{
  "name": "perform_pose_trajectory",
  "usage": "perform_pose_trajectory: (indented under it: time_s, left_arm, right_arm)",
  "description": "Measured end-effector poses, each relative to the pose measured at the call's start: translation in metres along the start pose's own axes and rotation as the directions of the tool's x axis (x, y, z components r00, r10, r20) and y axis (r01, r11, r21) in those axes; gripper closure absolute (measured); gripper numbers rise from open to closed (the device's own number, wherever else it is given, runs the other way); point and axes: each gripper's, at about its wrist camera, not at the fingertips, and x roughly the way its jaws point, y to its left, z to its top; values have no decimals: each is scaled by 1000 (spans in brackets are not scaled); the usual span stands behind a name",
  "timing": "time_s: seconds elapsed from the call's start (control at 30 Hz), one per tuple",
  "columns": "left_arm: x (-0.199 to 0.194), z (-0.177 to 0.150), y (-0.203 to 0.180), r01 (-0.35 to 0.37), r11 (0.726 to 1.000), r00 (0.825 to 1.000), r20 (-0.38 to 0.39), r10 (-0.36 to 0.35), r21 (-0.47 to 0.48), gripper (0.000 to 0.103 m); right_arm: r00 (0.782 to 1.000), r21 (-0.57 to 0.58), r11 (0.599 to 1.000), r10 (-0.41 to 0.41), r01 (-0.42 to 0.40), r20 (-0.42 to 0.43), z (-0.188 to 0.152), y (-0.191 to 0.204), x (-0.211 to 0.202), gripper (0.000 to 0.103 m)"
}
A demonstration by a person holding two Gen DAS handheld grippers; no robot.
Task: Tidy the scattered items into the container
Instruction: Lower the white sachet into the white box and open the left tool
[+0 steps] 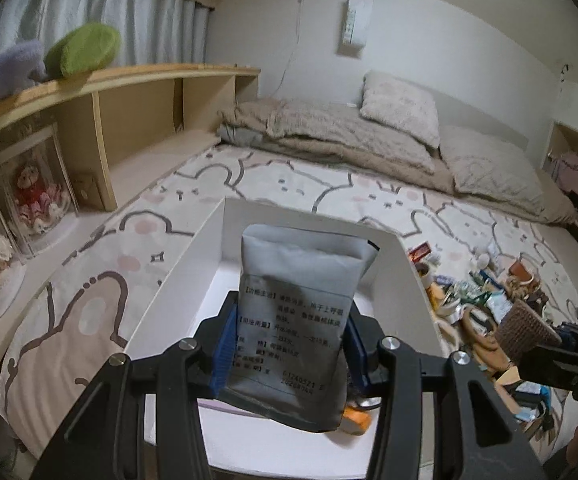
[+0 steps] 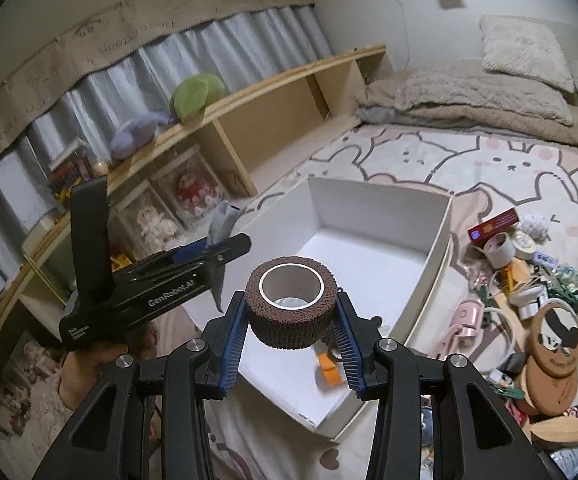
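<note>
My left gripper (image 1: 289, 344) is shut on a grey sachet (image 1: 295, 320) with black print, held upright over the near end of the white box (image 1: 193, 248). In the right wrist view the left gripper (image 2: 193, 260) and the sachet (image 2: 222, 222) hang over the box's left wall. My right gripper (image 2: 291, 328) is shut on a brown bandage roll (image 2: 291, 308), held above the white box (image 2: 425, 280). An orange item (image 2: 329, 366) lies on the box floor; it also shows in the left wrist view (image 1: 355, 420). The right gripper's body shows at the left view's right edge (image 1: 561, 350).
A heap of scattered items (image 2: 537, 300) lies on the bunny-print bedspread right of the box: tape rolls, a red carton (image 2: 493, 226), cork coasters (image 2: 553, 344), a pink device (image 2: 467, 318). A wooden shelf with plush toys (image 2: 197, 92) runs along the left. Pillows and a folded duvet (image 1: 329, 128) lie beyond.
</note>
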Motion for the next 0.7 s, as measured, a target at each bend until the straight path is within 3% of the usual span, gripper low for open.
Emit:
perform_pose_trajectory:
  time_s: [0.2,0.43,0.53,0.6,0.7]
  left_arm:
    - [35,-2,6,-19,1000,994,-104,19,3,56]
    - [53,-5,7,-19,1000,985,-173,18,-5,54]
    - [56,-5,10,-13,1000,981,-194,8,-25,44]
    - [54,-5,12,-9,999,983,-185,1,-41,24]
    - [50,-5,15,-32,999,987,-162,26,-36,20]
  right_arm:
    - [999,-4,1000,-7,7,-52,3,2,25,60]
    - [995,-32,999,-44,41,-88,9,1,46,60]
    - [993,-43,998,-58,54,-102,12,-1,55,60]
    - [992,-59,996,-73,67,-107,15,-2,61,60]
    - [988,-77,993,-98,90,-120,18,-4,71,60]
